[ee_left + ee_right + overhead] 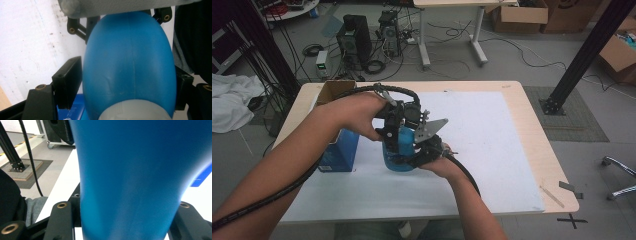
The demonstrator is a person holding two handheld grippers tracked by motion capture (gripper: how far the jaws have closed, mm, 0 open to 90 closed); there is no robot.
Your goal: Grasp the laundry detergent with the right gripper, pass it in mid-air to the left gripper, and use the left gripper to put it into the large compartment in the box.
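Two claws, left claw (pixel 398 131) and right claw (pixel 421 150), clamp our blue bottle (pixel 401 150) at the counter's (pixel 512 100) centre, nine o'clock of which a blue box (pixel 339 150) stands; next, we judge, twisting its cap.

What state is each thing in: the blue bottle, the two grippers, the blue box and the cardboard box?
Bottle: upright on the white mat, gripped by both grippers.
Left gripper: shut on the bottle's body.
Right gripper: shut on the bottle.
Blue box: standing, left of the bottle.
Cardboard box: open on top.
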